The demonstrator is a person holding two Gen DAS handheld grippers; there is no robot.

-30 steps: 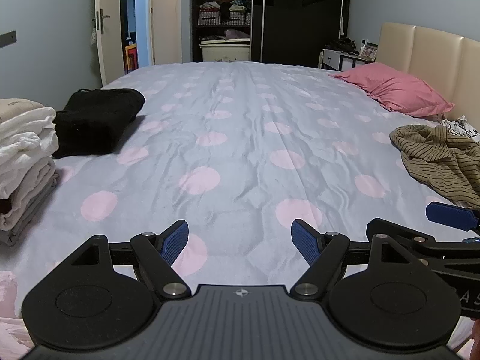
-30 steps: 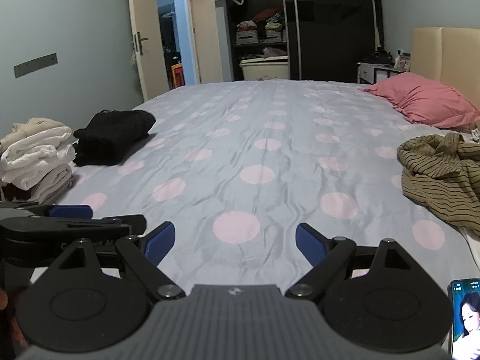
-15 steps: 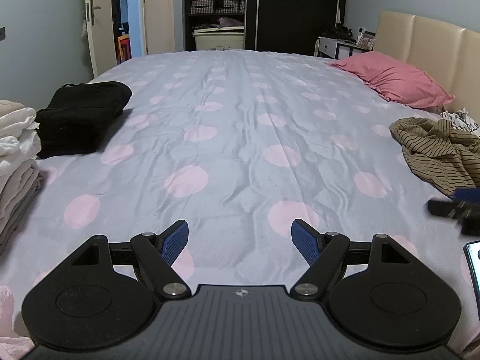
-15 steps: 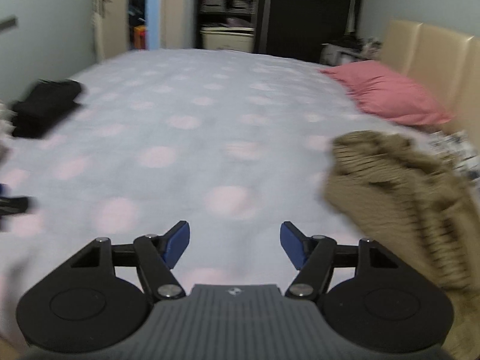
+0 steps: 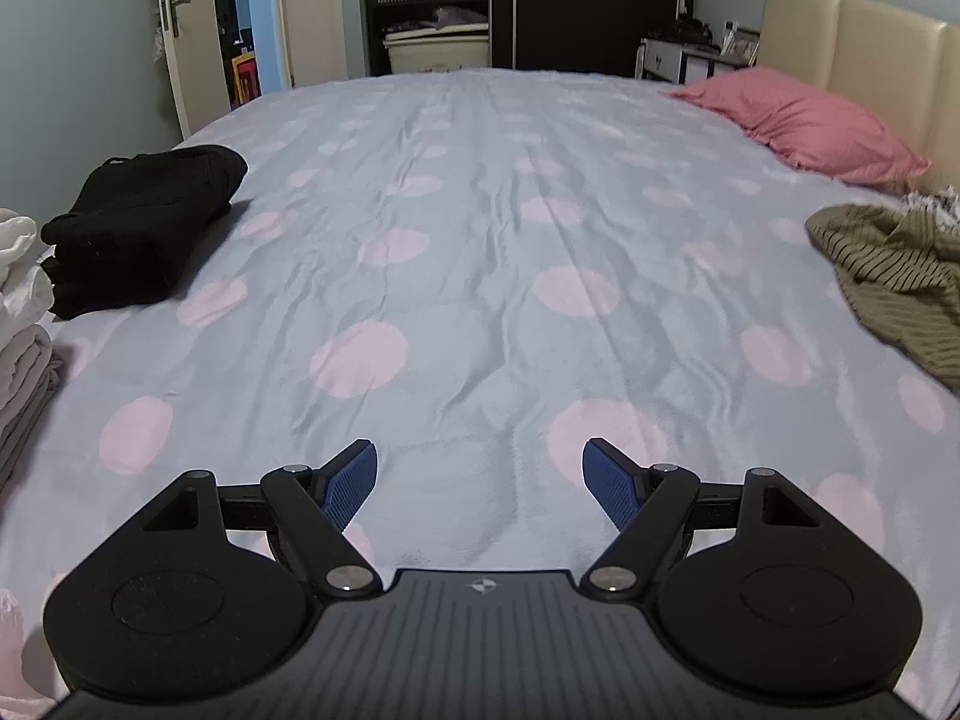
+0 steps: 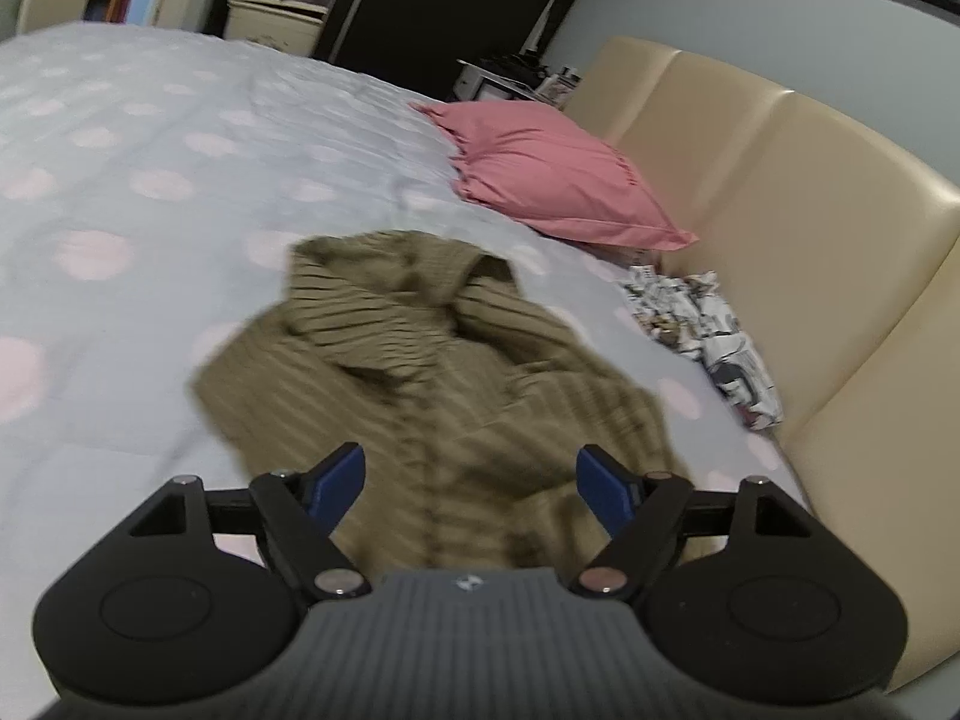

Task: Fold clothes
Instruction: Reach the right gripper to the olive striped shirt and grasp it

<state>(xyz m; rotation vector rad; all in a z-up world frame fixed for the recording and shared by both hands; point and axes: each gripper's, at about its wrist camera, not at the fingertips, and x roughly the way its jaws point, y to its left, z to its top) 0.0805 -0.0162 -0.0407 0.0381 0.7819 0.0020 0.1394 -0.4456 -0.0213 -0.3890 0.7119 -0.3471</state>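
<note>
Olive-brown ribbed knit with thin dark stripes, a crumpled sweater (image 6: 420, 372), lies heaped on the right side of the bed, near the headboard end and just short of the pink pillow (image 6: 552, 180). It is the one loose garment within reach, so the step in hand looks like the fetch: picking up the next piece to fold.

Right over its near edge hangs the right gripper (image 6: 471, 480), tilted down toward the cloth. Its blue pads stand wide apart and the jaws are opening; knit shows in the gap beneath them, but neither pad presses on it. The left gripper (image 5: 480, 480) is spread wide too, with nothing between its pads, over bare bedspread well clear of the sweater.

Beyond the sweater, against the cream padded headboard (image 6: 810, 210), sits a small bundle of white patterned fabric (image 6: 702, 324). Across the pale blue bedspread with pink dots (image 5: 480, 240), on the far left, lie a folded black garment (image 5: 144, 228) and a stack of folded white and grey clothes (image 5: 21, 330), seemingly finished work.

The next move likely calls for lowering the right pads onto a fold or hem, closing firmly on it, then dragging the sweater to the open middle where the left gripper can help spread it flat.
</note>
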